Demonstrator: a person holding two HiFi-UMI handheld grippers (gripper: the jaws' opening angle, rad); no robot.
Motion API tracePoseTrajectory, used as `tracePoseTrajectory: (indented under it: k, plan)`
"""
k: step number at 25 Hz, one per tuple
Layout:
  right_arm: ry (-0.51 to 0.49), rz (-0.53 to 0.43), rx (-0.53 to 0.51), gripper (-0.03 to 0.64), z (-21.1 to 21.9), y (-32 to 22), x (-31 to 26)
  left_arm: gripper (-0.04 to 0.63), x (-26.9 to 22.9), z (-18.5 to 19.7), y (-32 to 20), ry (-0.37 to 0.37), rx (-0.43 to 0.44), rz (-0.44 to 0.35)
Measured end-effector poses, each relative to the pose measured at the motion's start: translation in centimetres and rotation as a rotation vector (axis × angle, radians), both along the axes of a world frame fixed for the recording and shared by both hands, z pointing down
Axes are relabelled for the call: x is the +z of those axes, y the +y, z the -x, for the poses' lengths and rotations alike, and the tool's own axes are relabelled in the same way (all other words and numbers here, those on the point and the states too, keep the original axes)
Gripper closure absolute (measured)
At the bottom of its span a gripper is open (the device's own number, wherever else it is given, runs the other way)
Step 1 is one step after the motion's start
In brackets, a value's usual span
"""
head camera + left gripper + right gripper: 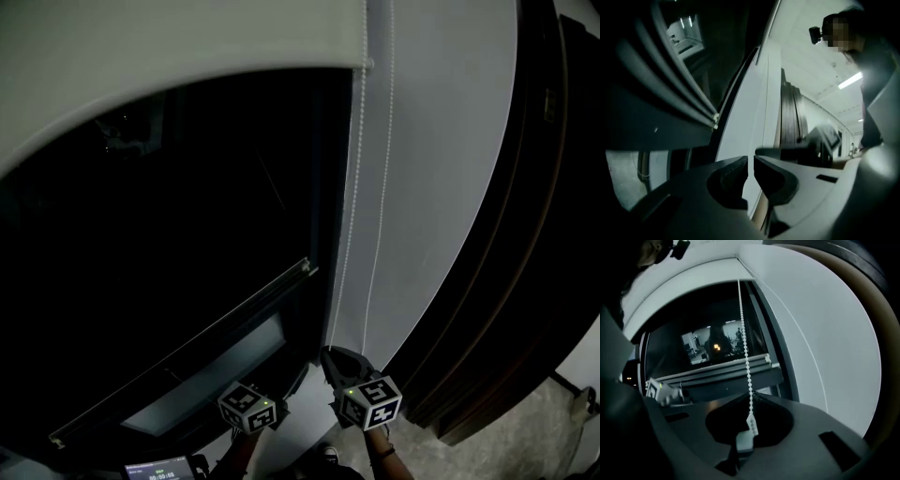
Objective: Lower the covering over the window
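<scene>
Beside the dark window point(169, 234), the right gripper point(751, 397) clamps the bead chain point(745, 352); the left gripper point(751, 161) gapes slightly, empty.

The left claw point(751, 169) is pointing level, its jaws standing slightly apart with nothing between them. Just beside it, the right claw point(750, 399) is pinching a bead cord point(745, 348) between closed jaws. The left forearm point(244, 448) and right forearm point(381, 450) are reaching up from the bottom of the head view.
</scene>
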State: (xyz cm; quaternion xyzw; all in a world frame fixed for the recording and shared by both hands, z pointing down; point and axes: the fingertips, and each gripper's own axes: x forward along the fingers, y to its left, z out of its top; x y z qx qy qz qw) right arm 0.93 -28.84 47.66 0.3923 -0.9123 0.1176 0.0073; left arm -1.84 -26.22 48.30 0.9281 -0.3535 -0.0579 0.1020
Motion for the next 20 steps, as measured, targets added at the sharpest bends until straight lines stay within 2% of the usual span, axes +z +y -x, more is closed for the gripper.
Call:
tracePoseTrajectory:
  k: [2, 5, 8, 11, 14, 15, 16, 20]
  plan:
    - [0.03, 0.057, -0.005, 0.597, 0.2, 0.3, 3.2, 0.572, -4.8, -0.7, 0.1, 0.026, 0.016, -0.072]
    - [0.075, 0.128, -0.006, 0.597, 0.5, 0.7, 6.8, 0.527, -10.5, -1.9, -0.1, 0.048, 0.035, -0.18]
    - [0.097, 0.175, 0.0, 0.597, 0.5, 1.3, 9.1, 0.505, -14.2, -3.3, -0.6, 0.05, 0.063, -0.27]
    - [0.078, 0.185, -0.002, 0.597, 0.8, 1.7, 9.3, 0.505, -16.3, -4.6, -1.4, 0.026, 0.091, -0.333]
    - [0.066, 0.182, -0.001, 0.597, 1.1, 2.1, 8.9, 0.513, -17.7, -4.9, -1.6, -0.003, 0.095, -0.363]
    - [0.058, 0.179, 0.001, 0.597, 1.1, 2.2, 8.8, 0.553, -17.8, -4.8, -1.6, 0.0, 0.091, -0.366]
    - [0.05, 0.176, 0.001, 0.597, 1.0, 2.4, 8.7, 0.578, -17.9, -4.6, -1.5, 0.011, 0.085, -0.365]
    - [0.063, 0.182, -0.001, 0.596, 0.5, 2.9, 9.1, 0.591, -17.5, -4.1, -1.5, 0.061, 0.067, -0.346]
